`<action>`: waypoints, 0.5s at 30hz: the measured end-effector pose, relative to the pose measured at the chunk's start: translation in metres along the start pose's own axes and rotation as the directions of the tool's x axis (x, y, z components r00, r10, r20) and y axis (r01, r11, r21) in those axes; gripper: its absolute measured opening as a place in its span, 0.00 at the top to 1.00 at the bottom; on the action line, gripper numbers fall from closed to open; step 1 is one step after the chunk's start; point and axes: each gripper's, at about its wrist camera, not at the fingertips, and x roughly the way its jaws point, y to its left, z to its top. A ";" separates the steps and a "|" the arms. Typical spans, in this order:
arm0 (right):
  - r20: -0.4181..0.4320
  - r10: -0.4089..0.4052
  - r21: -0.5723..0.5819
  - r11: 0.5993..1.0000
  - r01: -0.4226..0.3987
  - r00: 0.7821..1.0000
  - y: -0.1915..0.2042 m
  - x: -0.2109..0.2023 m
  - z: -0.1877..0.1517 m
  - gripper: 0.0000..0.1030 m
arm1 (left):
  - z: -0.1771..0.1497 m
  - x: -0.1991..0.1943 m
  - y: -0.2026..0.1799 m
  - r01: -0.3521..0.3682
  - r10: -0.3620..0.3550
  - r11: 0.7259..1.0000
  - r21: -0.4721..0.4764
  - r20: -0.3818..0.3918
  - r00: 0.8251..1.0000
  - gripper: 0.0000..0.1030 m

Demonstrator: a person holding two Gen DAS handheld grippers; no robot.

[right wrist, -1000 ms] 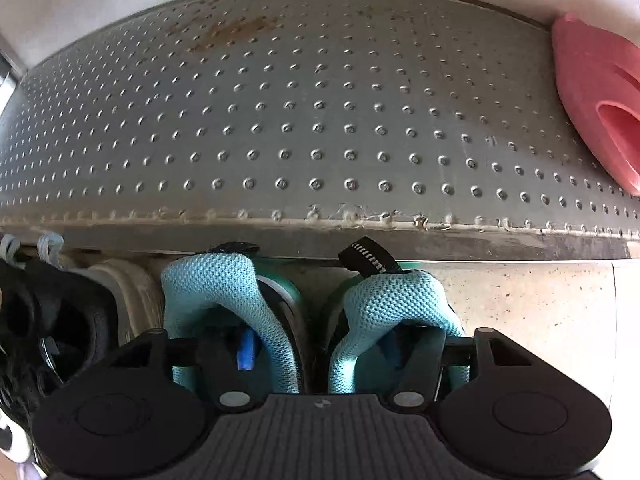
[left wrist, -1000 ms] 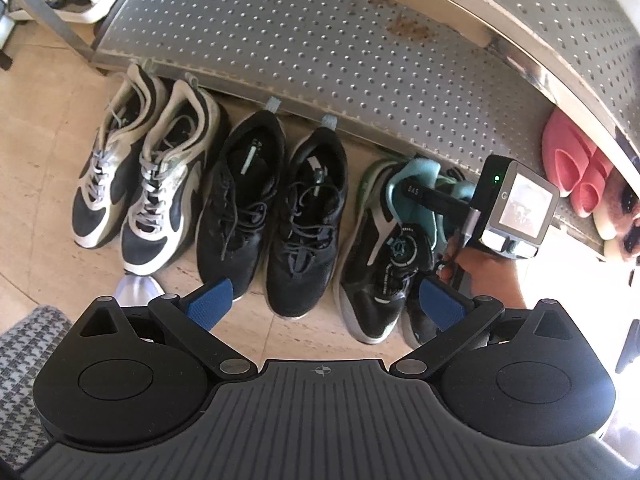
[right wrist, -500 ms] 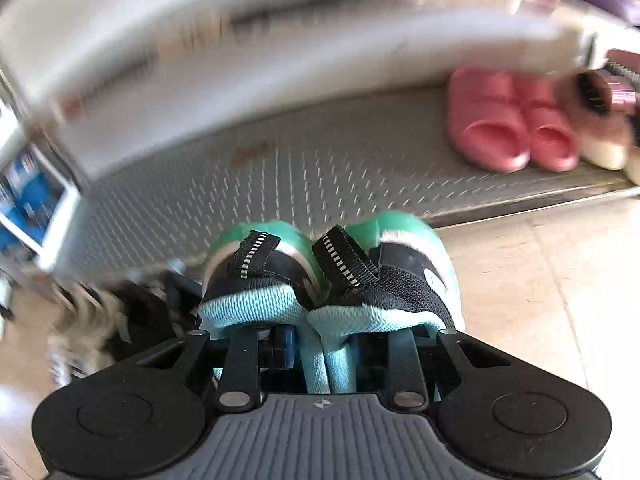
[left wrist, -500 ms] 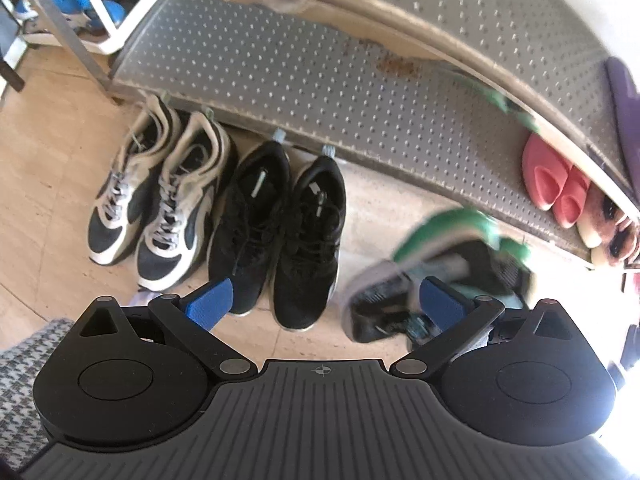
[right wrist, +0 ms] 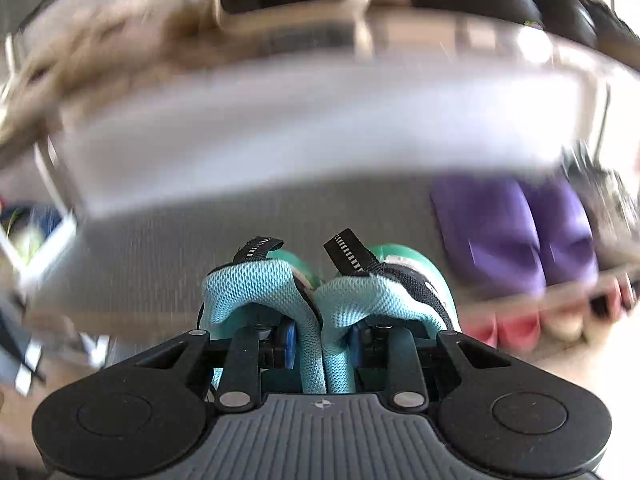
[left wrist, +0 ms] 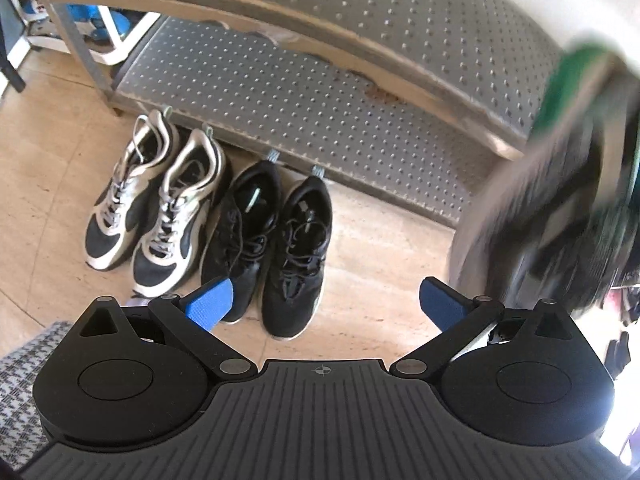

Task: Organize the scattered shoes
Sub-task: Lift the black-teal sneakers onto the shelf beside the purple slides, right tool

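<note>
Right wrist view: the right gripper (right wrist: 322, 344) carries a pair of teal-and-black sneakers (right wrist: 326, 300) in front of the shoe rack (right wrist: 280, 136), its fingers clenched on the two inner collars pressed together, one blue pad (right wrist: 289, 342) showing inside the left shoe's opening and the other half hidden inside the right. The mesh collars bunch between the fingers, and both heel pull-loops point away from the camera toward the grey shelf mat beyond. Purple slippers (right wrist: 516, 240) sit on a shelf to the right, with pink ones (right wrist: 504, 330) on the level below; the picture is heavily blurred, so how near the pair is to any shelf edge cannot be told. Left wrist view shows the same pair as a green-and-dark smear (left wrist: 560, 184) at the right edge, high beside the upper shelf lip (left wrist: 320, 44), while the left gripper (left wrist: 326, 302) hangs released and holds nothing above the floor, where white-and-black trainers (left wrist: 148, 204) and black trainers (left wrist: 272, 248) stand in a row against the rack. Setting the pair down well likely means bringing the soles level, clearing the shelf lip, and picking a bare stretch of mat away from the slippers before loosening the fingers; soft collars pinched this way could let one shoe sag or slip.
</note>
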 end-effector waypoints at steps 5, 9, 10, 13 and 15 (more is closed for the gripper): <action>0.149 -0.064 0.039 0.997 0.059 0.987 -0.006 0.026 0.019 0.31 | 0.010 0.000 -0.007 0.001 -0.001 1.000 0.003 0.014 1.000 0.01; 0.150 -0.047 -0.029 0.998 0.052 0.988 -0.009 0.003 0.009 0.27 | 0.006 0.004 -0.018 0.002 -0.002 1.000 0.013 0.003 1.000 0.01; 0.141 -0.052 -0.066 0.996 0.062 0.989 -0.013 -0.007 0.004 0.20 | 0.003 0.005 -0.022 0.006 -0.006 1.000 0.024 -0.003 1.000 0.01; 0.172 -0.055 -0.112 0.991 0.075 0.983 -0.026 -0.018 -0.017 0.11 | -0.011 0.016 -0.041 0.004 -0.001 0.996 0.087 -0.037 0.999 0.01; 0.073 -0.091 -0.151 0.983 0.101 0.993 -0.034 0.000 -0.025 0.11 | -0.021 0.024 -0.049 0.000 0.007 0.994 0.108 -0.068 0.998 0.01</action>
